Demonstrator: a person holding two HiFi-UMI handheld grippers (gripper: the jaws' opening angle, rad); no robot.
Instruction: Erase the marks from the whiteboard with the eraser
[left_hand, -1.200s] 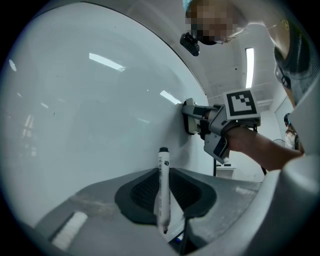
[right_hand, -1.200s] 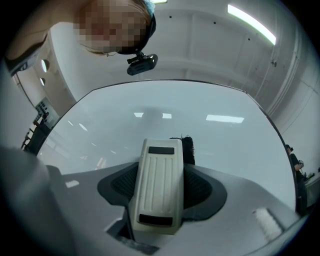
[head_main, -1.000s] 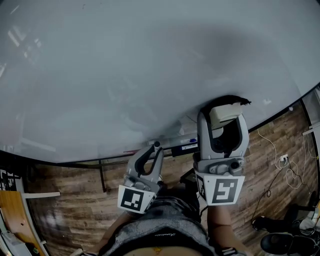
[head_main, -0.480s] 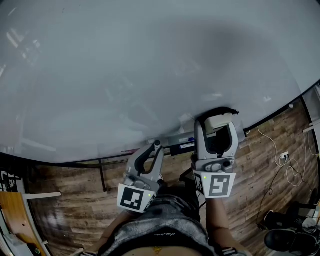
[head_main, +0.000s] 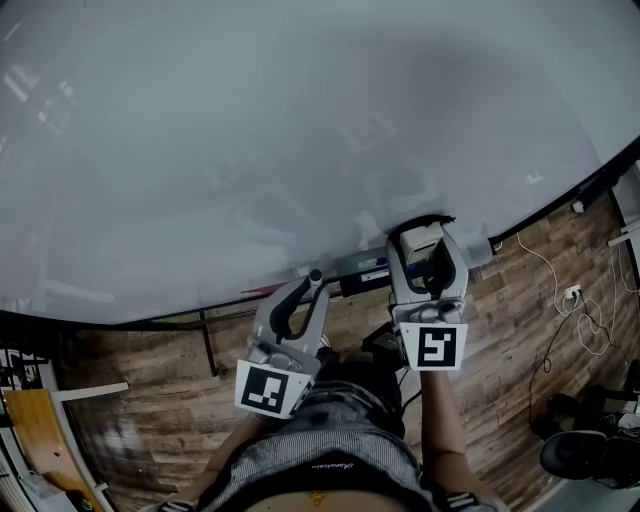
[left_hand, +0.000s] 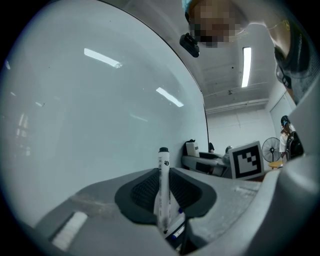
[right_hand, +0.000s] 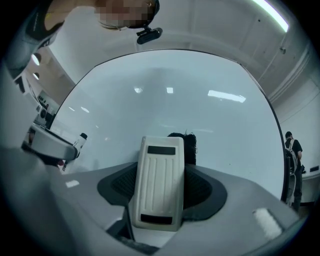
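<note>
The whiteboard fills the upper part of the head view and shows no marks, only reflections. My right gripper is shut on a cream eraser with a black felt pad, held at the board's lower edge. The eraser stands upright between the jaws in the right gripper view, its black felt toward the whiteboard. My left gripper is shut on a white marker with a dark cap, held below the board.
A tray with markers runs under the board's lower edge. Wooden floor lies below, with cables at the right. Dark objects sit at the far lower right. A person stands at the far right in the right gripper view.
My right gripper with the eraser has drawn down and back along the board to its lower edge. The left gripper has barely shifted.
</note>
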